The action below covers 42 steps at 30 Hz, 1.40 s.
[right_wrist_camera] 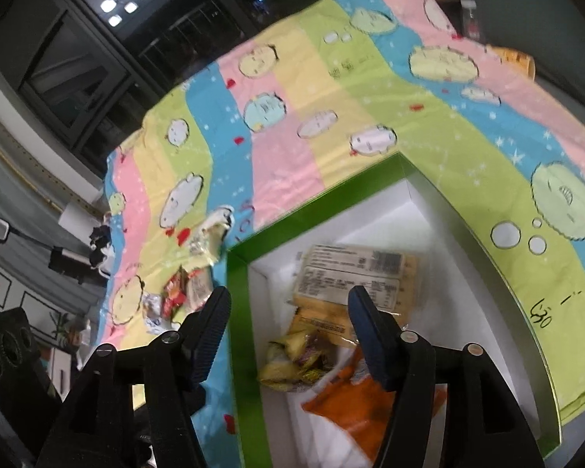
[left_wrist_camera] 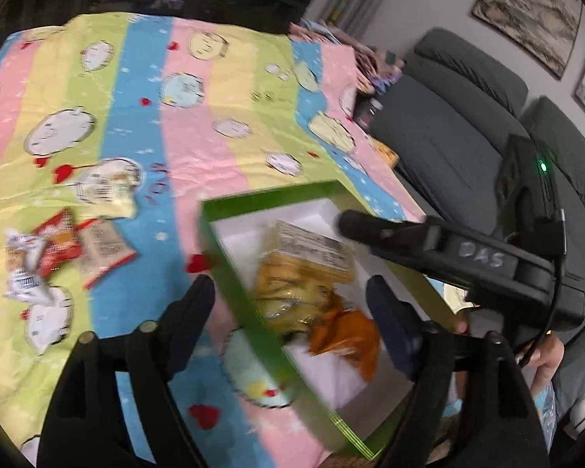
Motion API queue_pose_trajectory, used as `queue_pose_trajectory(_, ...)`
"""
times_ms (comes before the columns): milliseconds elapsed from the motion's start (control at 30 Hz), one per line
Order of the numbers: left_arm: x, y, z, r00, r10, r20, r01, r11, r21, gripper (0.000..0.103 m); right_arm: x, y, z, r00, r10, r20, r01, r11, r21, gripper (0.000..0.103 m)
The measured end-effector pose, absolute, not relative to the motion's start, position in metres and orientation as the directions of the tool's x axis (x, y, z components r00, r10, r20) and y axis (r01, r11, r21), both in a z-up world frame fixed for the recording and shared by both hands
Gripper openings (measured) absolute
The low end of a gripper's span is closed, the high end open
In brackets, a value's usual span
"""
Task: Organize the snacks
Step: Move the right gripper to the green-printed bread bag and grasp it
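Note:
A green box (left_wrist_camera: 230, 273) with a white inside sits on the striped cloth and holds a clear labelled packet (left_wrist_camera: 312, 251), a yellow snack bag (left_wrist_camera: 288, 304) and an orange packet (left_wrist_camera: 347, 335). My left gripper (left_wrist_camera: 288, 300) is open and empty, its fingers straddling the box's left wall. My right gripper (right_wrist_camera: 288, 312) is open and empty above the same box (right_wrist_camera: 238, 331), over the labelled packet (right_wrist_camera: 355, 269), yellow bag (right_wrist_camera: 288, 362) and orange packet (right_wrist_camera: 343, 401). It shows in the left wrist view (left_wrist_camera: 351, 226) over the box. Loose snacks lie left: a red packet (left_wrist_camera: 58, 241), a white wrapper (left_wrist_camera: 23, 269), a pale packet (left_wrist_camera: 109, 191).
The table carries a pastel striped cartoon cloth (left_wrist_camera: 136, 97). A dark grey sofa (left_wrist_camera: 448, 124) stands to the right of the table edge. Dark windows (right_wrist_camera: 78, 58) are behind the table. The loose snacks also show in the right wrist view (right_wrist_camera: 183, 284).

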State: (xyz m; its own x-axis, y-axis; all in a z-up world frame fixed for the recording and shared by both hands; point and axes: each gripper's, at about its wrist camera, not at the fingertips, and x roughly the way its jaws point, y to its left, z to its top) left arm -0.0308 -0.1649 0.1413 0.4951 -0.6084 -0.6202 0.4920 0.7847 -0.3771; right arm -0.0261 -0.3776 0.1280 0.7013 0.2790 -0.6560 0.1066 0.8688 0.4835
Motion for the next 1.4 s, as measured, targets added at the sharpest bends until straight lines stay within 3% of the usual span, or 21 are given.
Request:
queue_pose_trajectory(167, -0.032, -0.115, 0.140, 0.548, -0.558, -0.623, 0.414, 0.828, -0.378, 0.089, -0.028, -0.360, 0.137, 0.720, 0.288, -0.631, 0.075, 0.872, 0.484, 0.075)
queue_pose_trajectory(367, -0.028, -0.050, 0.118, 0.595, -0.424, -0.683, 0.272, 0.906, -0.325, 0.090, -0.023, -0.328, 0.139, 0.709, 0.357, -0.608, -0.002, 0.863, 0.505, 0.082)
queue_pose_trajectory(500, -0.017, -0.005, 0.095, 0.614, -0.355, -0.705, 0.157, 0.930, -0.332, 0.101, -0.011, -0.294, 0.134, 0.673, 0.385, -0.632, -0.035, 0.870, 0.492, 0.085)
queue_pose_trajectory(567, -0.012, 0.017, 0.083, 0.623, -0.349, -0.700, 0.110, 0.925, -0.364, 0.102, -0.002, -0.274, 0.127, 0.643, 0.379, -0.665, -0.044, 0.885, 0.463, 0.085)
queue_pose_trajectory(833, -0.003, 0.049, 0.067, 0.604, -0.338, -0.722, 0.014, 0.910, -0.415, 0.102, 0.072, -0.204, 0.099, 0.528, 0.270, -0.805, -0.012, 0.950, 0.311, 0.085)
queue_pose_trajectory(1033, 0.000, 0.060, 0.062, 0.593, -0.336, -0.732, -0.021, 0.902, -0.431, 0.101, 0.144, -0.185, 0.079, 0.502, 0.145, -0.853, 0.057, 0.978, 0.200, 0.085)
queue_pose_trajectory(1100, 0.000, 0.061, 0.060, 0.588, -0.344, -0.732, -0.025, 0.897, -0.441, 0.101, 0.160, -0.176, 0.071, 0.503, 0.056, -0.863, 0.040, 0.995, 0.088, 0.085)
queue_pose_trajectory(1233, 0.002, 0.058, 0.058, 0.578, -0.345, -0.740, -0.015, 0.901, -0.433, 0.101, 0.180, -0.168, 0.053, 0.458, 0.040, -0.888, 0.007, 0.999, 0.048, 0.085)
queue_pose_trajectory(1300, 0.004, 0.057, 0.057, 0.574, -0.346, -0.743, -0.014, 0.902, -0.431, 0.101, 0.183, -0.167, 0.048, 0.461, 0.045, -0.886, 0.004, 0.999, 0.052, 0.078)
queue_pose_trajectory(1367, 0.005, 0.057, 0.057, 0.571, -0.345, -0.745, -0.014, 0.903, -0.429, 0.101, 0.187, -0.166, 0.041, 0.442, 0.046, -0.896, 0.000, 0.999, 0.051, 0.055)
queue_pose_trajectory(1400, 0.005, 0.057, 0.057, 0.571, -0.342, -0.746, -0.015, 0.905, -0.426, 0.101, 0.188, -0.167, 0.038, 0.433, 0.043, -0.900, 0.004, 0.999, 0.050, 0.053)
